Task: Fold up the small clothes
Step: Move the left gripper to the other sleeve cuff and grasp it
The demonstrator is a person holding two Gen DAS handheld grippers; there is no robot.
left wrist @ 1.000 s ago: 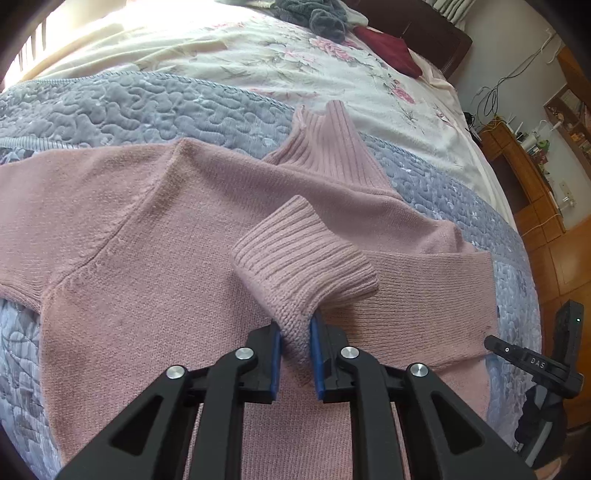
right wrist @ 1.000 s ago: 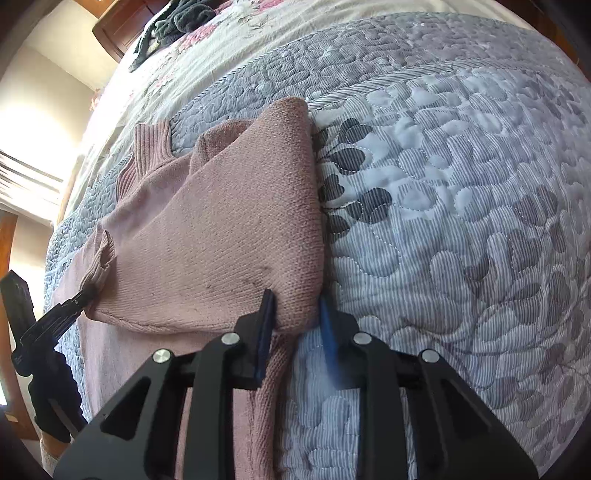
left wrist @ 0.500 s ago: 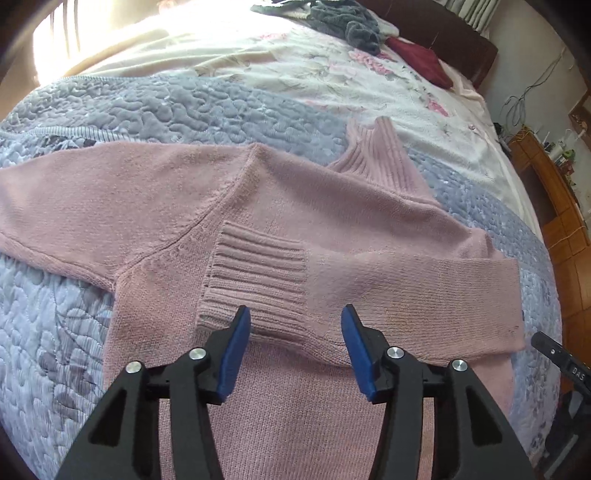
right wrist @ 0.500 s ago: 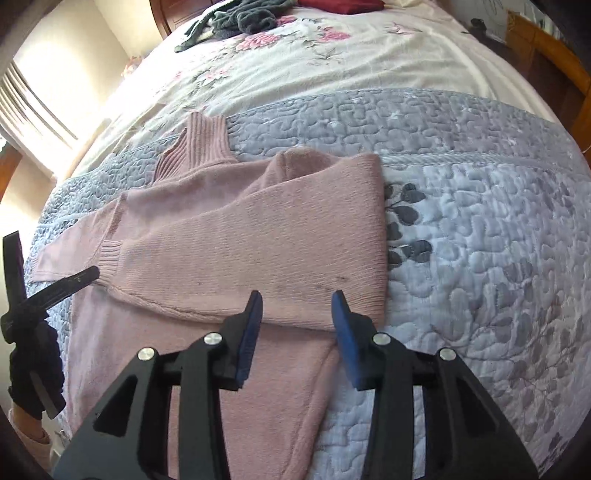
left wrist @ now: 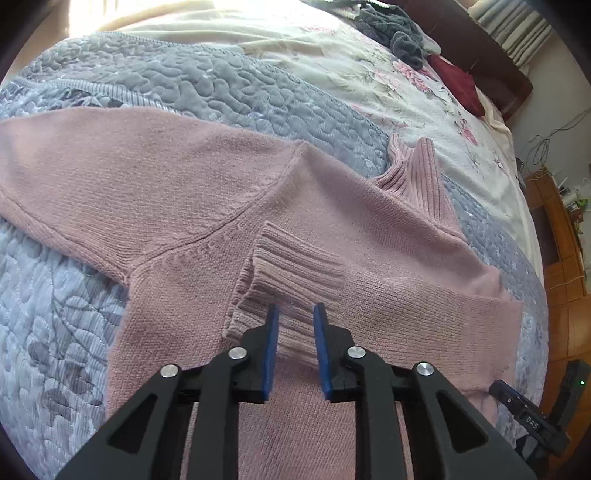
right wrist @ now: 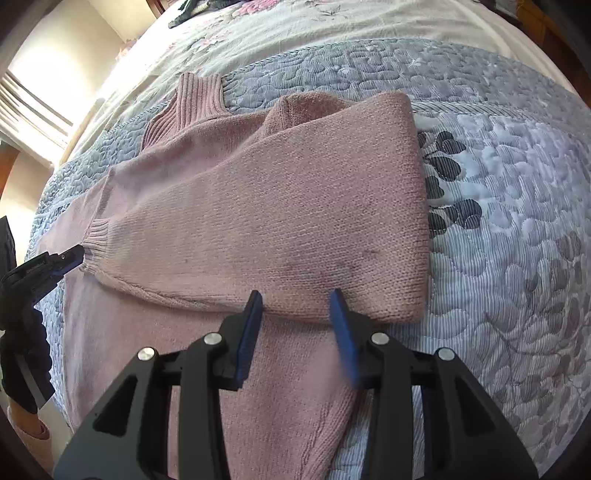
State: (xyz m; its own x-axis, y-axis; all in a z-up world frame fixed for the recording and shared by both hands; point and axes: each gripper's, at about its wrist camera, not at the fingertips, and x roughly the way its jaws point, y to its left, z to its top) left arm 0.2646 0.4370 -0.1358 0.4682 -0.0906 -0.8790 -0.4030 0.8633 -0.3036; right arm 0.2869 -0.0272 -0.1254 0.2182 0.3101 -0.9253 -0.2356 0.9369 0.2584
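Sweater (left wrist: 207, 192), pink knit w/ ribbed turtleneck collar (left wrist: 417, 173), laid flat on grey-blue quilted bedspread (left wrist: 207, 85). One sleeve folded across chest, ribbed cuff (left wrist: 288, 280) ending mid-body; other sleeve (left wrist: 92, 170) stretched out flat sideways. Left gripper (left wrist: 295, 314) low over cuff edge, blue pads (left wrist: 271, 347) narrow, straddling cuff's near edge w/ a gap each side, not clamped. Right gripper (right wrist: 297, 299) at near edge of folded sleeve (right wrist: 288, 221), close to fold at sweater's side, fingers (right wrist: 251, 332) moderately apart, nothing pinched. Beyond quilt: floral sheet (left wrist: 369, 66), dark grey clothes heap (left wrist: 395, 33), maroon garment (left wrist: 458, 85) near headboard.
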